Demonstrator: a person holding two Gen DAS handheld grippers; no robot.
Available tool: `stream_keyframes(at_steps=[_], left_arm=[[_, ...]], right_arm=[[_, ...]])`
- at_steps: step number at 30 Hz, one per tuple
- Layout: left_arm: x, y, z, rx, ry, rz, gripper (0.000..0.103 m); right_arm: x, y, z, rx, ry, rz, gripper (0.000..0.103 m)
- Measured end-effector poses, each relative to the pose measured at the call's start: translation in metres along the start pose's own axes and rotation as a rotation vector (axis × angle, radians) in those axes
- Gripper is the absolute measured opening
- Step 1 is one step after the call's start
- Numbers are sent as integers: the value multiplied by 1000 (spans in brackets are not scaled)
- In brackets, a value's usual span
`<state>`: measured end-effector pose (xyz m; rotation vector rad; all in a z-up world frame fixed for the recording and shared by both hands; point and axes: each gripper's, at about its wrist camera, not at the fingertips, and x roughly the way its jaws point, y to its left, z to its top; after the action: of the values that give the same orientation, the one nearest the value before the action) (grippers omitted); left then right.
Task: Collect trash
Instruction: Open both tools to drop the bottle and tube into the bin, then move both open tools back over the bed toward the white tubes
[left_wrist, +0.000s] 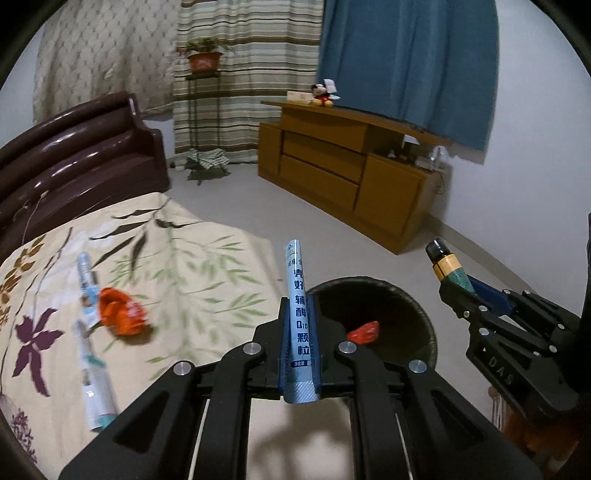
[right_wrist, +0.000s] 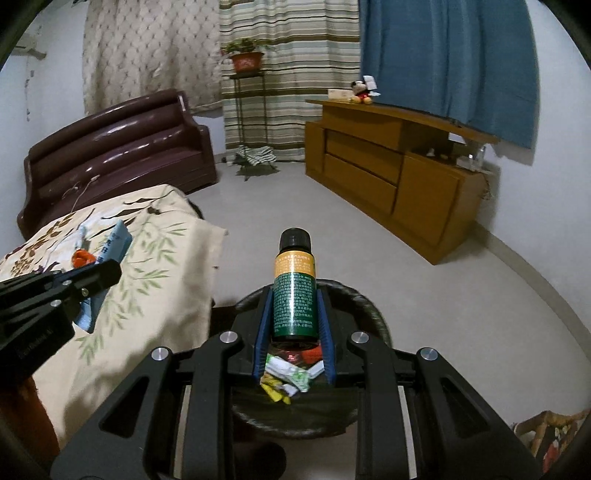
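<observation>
My left gripper (left_wrist: 300, 314) is shut on a blue sachet stick (left_wrist: 297, 295) and holds it at the left rim of a dark round trash bin (left_wrist: 413, 310). My right gripper (right_wrist: 294, 310) is shut on a small green bottle (right_wrist: 294, 291) with a black cap, above the same bin (right_wrist: 373, 306). It also shows in the left wrist view (left_wrist: 448, 267). The bin holds a red wrapper (left_wrist: 364, 332) and several crumpled wrappers (right_wrist: 291, 373). On the floral bed cover (left_wrist: 207, 266) lie an orange wrapper (left_wrist: 120, 312) and two white-blue sachets (left_wrist: 86, 280).
A dark brown sofa (right_wrist: 122, 147) stands behind the bed. A wooden cabinet (right_wrist: 391, 173) lines the right wall, with a plush toy (right_wrist: 362, 92) on top. A plant stand (right_wrist: 247, 110) stands by the curtains. Grey floor lies between.
</observation>
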<state>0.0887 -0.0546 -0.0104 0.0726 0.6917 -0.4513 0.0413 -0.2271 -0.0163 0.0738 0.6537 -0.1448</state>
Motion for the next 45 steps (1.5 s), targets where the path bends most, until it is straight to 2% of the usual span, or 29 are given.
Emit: stream_keyframes(at_steps=[12, 22, 27, 31, 35, 39, 45], left_arm=[[46, -29, 10, 49, 45, 12, 10], [67, -43, 14, 83, 69, 17, 11], [69, -43, 10, 82, 78, 36, 45], [67, -39, 7, 69, 84, 43, 45], [62, -36, 8, 56, 80, 49, 50], [53, -31, 9, 43, 72, 58, 52], [34, -13, 9, 12, 66, 80, 52]], right_arm=[[23, -25, -6, 41, 18, -8, 23], [40, -33, -6, 70, 29, -11, 23], [40, -35, -9, 66, 16, -36, 36], [38, -38, -9, 66, 7, -52, 38], [34, -39, -8, 70, -3, -62, 51], [31, -37, -6, 70, -5, -55, 55], [27, -20, -3, 57, -3, -12, 55]])
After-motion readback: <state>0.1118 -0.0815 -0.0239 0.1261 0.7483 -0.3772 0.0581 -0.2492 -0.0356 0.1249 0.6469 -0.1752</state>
